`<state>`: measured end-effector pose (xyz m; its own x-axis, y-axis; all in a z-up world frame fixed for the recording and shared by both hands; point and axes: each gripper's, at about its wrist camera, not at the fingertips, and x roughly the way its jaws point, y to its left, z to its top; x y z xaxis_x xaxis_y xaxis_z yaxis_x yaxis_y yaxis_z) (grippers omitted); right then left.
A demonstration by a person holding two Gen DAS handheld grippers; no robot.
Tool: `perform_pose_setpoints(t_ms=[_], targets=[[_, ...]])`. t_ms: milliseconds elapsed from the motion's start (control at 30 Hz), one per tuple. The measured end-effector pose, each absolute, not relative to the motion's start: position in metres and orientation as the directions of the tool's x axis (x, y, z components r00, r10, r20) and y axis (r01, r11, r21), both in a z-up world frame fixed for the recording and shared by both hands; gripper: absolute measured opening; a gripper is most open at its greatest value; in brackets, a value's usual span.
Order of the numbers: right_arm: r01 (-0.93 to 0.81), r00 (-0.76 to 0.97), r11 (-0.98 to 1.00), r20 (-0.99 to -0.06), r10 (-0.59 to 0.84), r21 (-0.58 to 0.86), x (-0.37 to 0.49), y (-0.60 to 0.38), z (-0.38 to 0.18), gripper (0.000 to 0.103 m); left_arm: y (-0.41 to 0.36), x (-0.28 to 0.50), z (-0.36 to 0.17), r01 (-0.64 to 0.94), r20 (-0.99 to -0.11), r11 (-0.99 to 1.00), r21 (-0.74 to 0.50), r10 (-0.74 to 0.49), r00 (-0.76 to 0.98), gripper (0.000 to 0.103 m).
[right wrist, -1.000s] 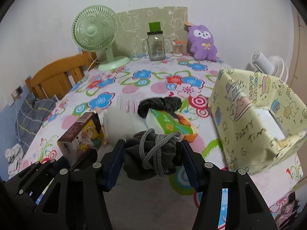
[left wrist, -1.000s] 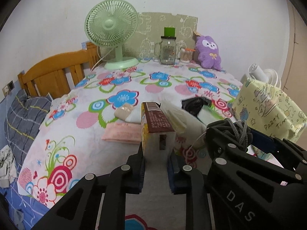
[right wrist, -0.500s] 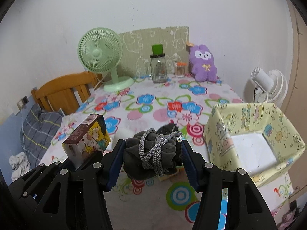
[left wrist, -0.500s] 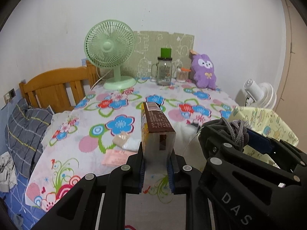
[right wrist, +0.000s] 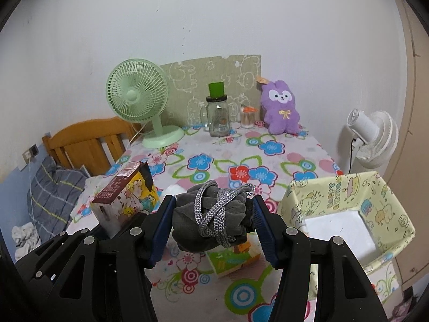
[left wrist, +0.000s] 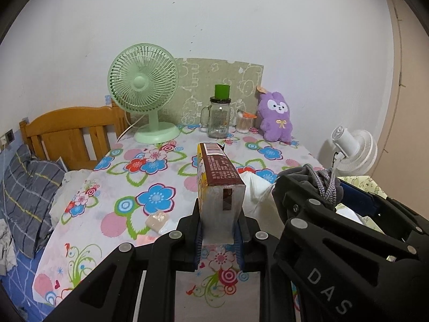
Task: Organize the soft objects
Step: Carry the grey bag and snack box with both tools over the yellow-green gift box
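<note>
Left wrist view: left tongs (left wrist: 218, 230) clenched on a small carton (left wrist: 220, 185), brown on top with a barcode at the far end, white on the near end; both pads press its lower sides and it is held clear above the flowered bench (left wrist: 150, 177). Right tongs body fills the lower right, with the grey bundle (left wrist: 319, 177) showing at its tip.

Right wrist view: right tongs (right wrist: 213, 222) grasping a grey cloth bundle (right wrist: 211, 221) wrapped in grey braided cord (right wrist: 214, 214); blue pads touch both of its sides. Bundle is off the bench surface. The carton (right wrist: 126, 196) appears at left, its cartoon-printed yellow side facing this camera, just beside the bundle.

Yellow printed box (right wrist: 351, 214) stands at the bench's right edge, open on top, pale inside; well apart from the bundle, to its right. Below the right tongs, a green and orange packet (right wrist: 233, 261) lies on the bench.

On the bench under the left tongs: a beige soft item (left wrist: 157, 218) and white crumpled material (left wrist: 254, 193), partly hidden.

Far edge of bench: green fan (left wrist: 143, 91), glass jar (left wrist: 218, 119) with green cup on its lid, purple plush (left wrist: 276, 119) against the wall. White fan (right wrist: 372, 139) stands off the bench at right. Wooden bed frame (left wrist: 69, 128) at left.
</note>
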<state>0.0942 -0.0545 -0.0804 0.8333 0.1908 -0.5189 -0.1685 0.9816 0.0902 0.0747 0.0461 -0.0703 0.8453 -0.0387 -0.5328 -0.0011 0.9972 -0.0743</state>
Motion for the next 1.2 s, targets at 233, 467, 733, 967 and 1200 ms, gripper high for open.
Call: perform_pose_setpoints(t_ms=[233, 467, 733, 967, 1200], targets=[[-0.157, 0.841, 0.983, -0.509, 0.181, 0.091, 0.098, -0.066, -0.070, 0.061, 0.035, 0.078, -0.061, 0.024, -0.514, 0.997, -0.074, -0.059, 0.856, 0.018], [-0.133, 0.845, 0.986, -0.509, 0.166, 0.101, 0.099, -0.084, -0.068, 0.062, 0.018, 0.082, -0.059, 0.047, -0.514, 0.997, -0.068, -0.076, 0.854, 0.018], [-0.100, 0.844, 0.990, -0.518, 0.139, 0.102, 0.100, -0.106, -0.069, 0.062, -0.005, 0.087, -0.060, 0.083, -0.522, 0.994, -0.067, -0.106, 0.846, 0.018], [-0.067, 0.845, 0.993, -0.524, 0.108, 0.096, 0.101, -0.127, -0.069, 0.061, -0.026, 0.092, -0.062, 0.110, -0.527, 0.992, -0.057, -0.124, 0.841, 0.018], [-0.056, 0.840, 0.992, -0.532, 0.108, 0.112, 0.103, -0.142, -0.072, 0.061, -0.036, 0.097, -0.063, 0.084, -0.526, 0.996, -0.023, -0.084, 0.847, 0.018]])
